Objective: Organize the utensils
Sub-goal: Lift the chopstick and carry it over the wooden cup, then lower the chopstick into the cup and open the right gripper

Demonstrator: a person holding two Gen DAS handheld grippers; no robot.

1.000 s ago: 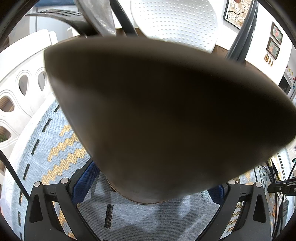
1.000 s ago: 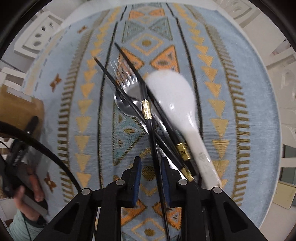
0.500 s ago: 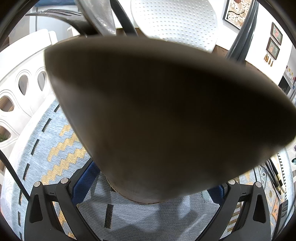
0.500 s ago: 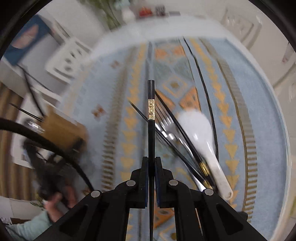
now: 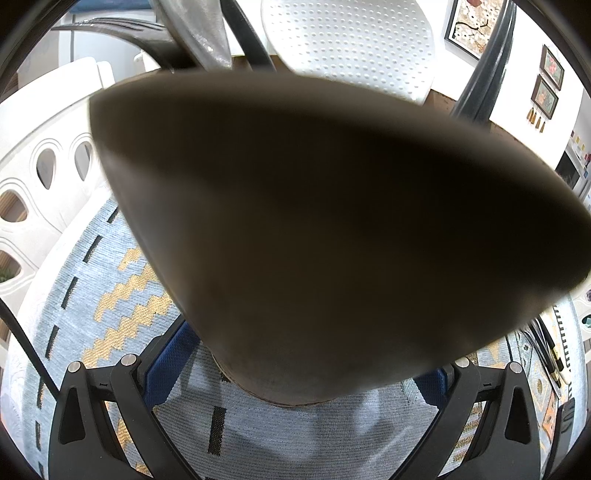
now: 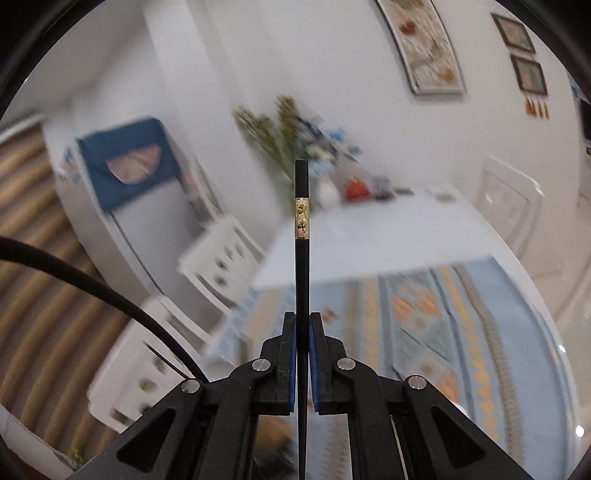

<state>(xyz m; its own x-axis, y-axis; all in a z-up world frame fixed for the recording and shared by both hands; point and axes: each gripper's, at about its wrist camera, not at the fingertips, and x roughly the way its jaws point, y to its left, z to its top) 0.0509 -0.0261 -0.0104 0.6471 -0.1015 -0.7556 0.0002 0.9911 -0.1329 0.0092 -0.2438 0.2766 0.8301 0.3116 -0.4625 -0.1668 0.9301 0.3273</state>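
**A:** Your right tongs [image 6: 303, 354] are clamped on a single black chopstick [image 6: 301, 266]. The blue pads [image 6: 291, 362] press its shaft from both sides, and the end with the gold band [image 6: 301, 218] sticks out ahead, up over the patterned cloth [image 6: 461, 325] on the bench [image 6: 369, 236].

**B:** And your left tongs?

**A:** Your left tongs [image 5: 295, 373] sit wide around the base of a dark brown holder [image 5: 314, 221], which fills most of the wrist view. A blue pad [image 5: 173, 354] lies against its lower left side. The right pad is mostly hidden behind the holder, so I cannot tell if you are really gripping it.

**B:** What is in the holder?

**A:** Dark utensil handles [image 5: 251, 40] and a fork [image 5: 122, 33] stick out above its rim at the top of the left view. The holder stands on the same blue and gold cloth [image 5: 122, 291], with a white perforated chair [image 5: 351, 44] behind it.
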